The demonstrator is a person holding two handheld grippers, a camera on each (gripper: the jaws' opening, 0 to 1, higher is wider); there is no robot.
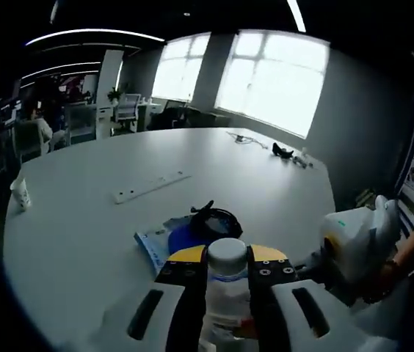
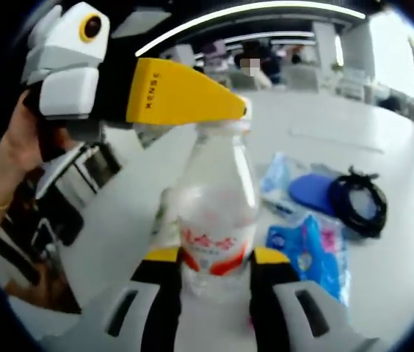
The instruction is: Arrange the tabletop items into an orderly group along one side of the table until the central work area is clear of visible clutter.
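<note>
**Both grippers on the bottle**

I have the clear plastic bottle [image 2: 216, 220] clamped between my right gripper [image 2: 216, 275] jaws at its red-labelled body, upright over the white counter [image 1: 82, 220]. My left gripper [image 1: 227, 275] is clenched on its white cap [image 1: 227, 251]. Just behind it on the counter lie a blue packet [image 2: 311, 249], a dark blue pad [image 2: 311, 192] and a coiled black cable [image 2: 359, 205]. Farther off are a white strip [image 1: 150, 186] and a small cup [image 1: 20, 195].
</note>
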